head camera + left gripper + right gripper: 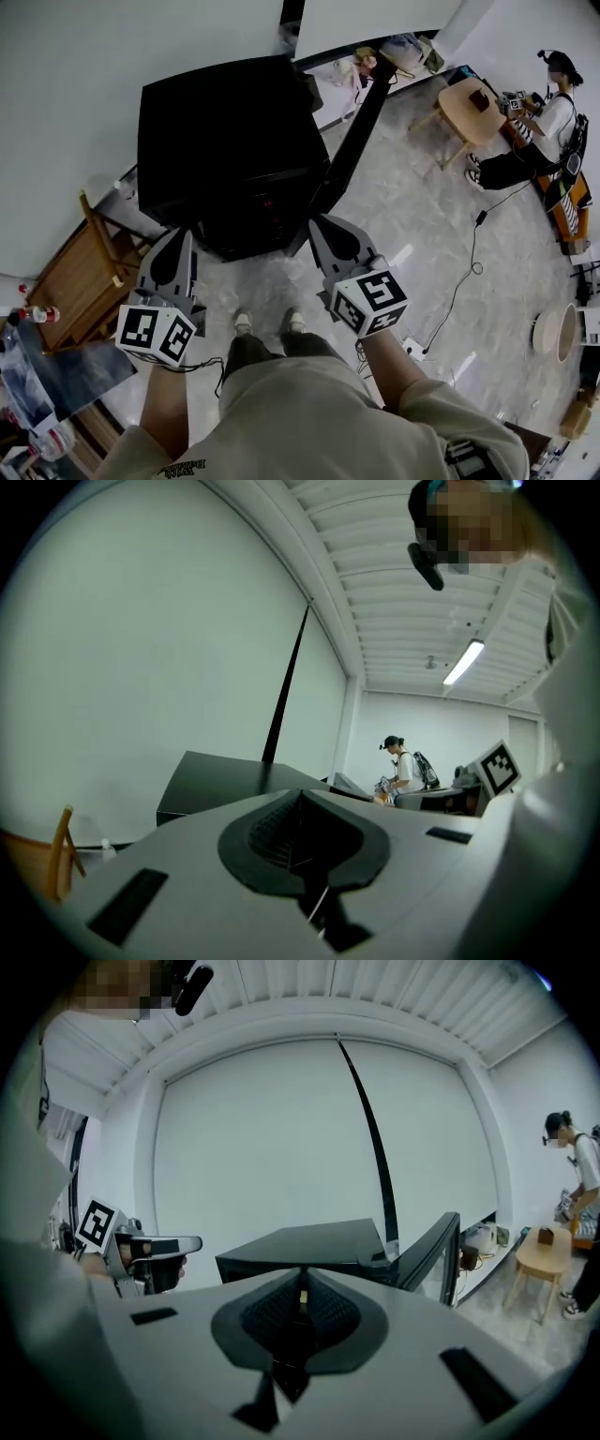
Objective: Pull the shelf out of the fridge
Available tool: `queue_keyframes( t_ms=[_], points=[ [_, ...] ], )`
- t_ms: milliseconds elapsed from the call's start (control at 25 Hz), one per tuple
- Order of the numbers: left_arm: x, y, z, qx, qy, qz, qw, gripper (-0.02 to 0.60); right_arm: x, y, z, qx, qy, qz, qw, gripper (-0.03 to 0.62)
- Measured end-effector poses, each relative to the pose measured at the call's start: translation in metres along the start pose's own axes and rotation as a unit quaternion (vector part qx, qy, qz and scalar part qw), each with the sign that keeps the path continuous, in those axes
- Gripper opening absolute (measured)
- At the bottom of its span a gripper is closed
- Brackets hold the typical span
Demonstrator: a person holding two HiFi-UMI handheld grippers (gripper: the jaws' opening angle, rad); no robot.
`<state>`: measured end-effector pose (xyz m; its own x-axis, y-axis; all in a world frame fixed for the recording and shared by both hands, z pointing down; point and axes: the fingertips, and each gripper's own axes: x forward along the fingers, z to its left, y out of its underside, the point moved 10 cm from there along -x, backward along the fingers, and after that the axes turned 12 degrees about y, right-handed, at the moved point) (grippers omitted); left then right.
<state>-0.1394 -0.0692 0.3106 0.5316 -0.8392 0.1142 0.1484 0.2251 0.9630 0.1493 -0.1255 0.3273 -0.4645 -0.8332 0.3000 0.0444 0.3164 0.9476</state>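
Nearest me, at the lower left of the head view, the left gripper (178,240) is clenched with nothing between its ribbed black pads. The right gripper (325,228), lower centre, is clenched and empty too. Both are smooth grey wedge-shaped shells, each carrying a white cube with square markers.

Just above their tips in the frame sits the fridge (225,131), a boxy, glossy black cabinet on pale marbled floor tiles (422,216). Its door (361,131) stands swung open, a thin dark slab running toward the upper right. The open front faces me, between the two tips. The shelf is somewhere in that dark opening and I cannot make it out. I judge its long axis runs left to right across the frame, so the pull would come toward the bottom edge. The right gripper looks nearer the door side, the left nearer the cabinet's lower left corner; neither touches anything.

Left of the fridge is a slatted wooden rack (89,272). Far off, upper right, a person (544,122) sits by a round wooden table (473,108).
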Motion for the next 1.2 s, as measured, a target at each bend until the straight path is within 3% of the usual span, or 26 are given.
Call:
queue_keyframes(
  t_ms=[280,400,520,640,1000,1200],
  points=[
    [0.005,0.025,0.005,-0.053,-0.022,-0.029,0.9979,0.008,0.027,0.025,-0.007,0.077,-0.045,0.006,0.996,0.005],
    [0.003,0.038,0.013,-0.081,-0.03,-0.041,0.9954,0.008,0.04,0.039,-0.005,0.104,-0.054,0.013,0.993,0.086],
    [0.002,0.052,0.023,-0.122,-0.026,-0.058,0.9905,0.014,0.052,0.053,-0.003,0.124,-0.059,0.012,0.99,0.12],
    [0.004,0.061,0.028,-0.149,-0.006,-0.074,0.986,0.095,0.061,0.066,0.001,0.124,-0.062,-0.004,0.99,0.142],
    [0.028,0.13,0.058,-0.176,-0.013,-0.09,0.9802,0.144,0.089,0.121,-0.006,0.186,-0.034,-0.001,0.982,0.178],
    [0.041,0.171,0.071,-0.204,-0.018,-0.077,0.9759,0.165,0.107,0.162,-0.012,0.217,-0.013,0.012,0.976,0.196]
  ],
)
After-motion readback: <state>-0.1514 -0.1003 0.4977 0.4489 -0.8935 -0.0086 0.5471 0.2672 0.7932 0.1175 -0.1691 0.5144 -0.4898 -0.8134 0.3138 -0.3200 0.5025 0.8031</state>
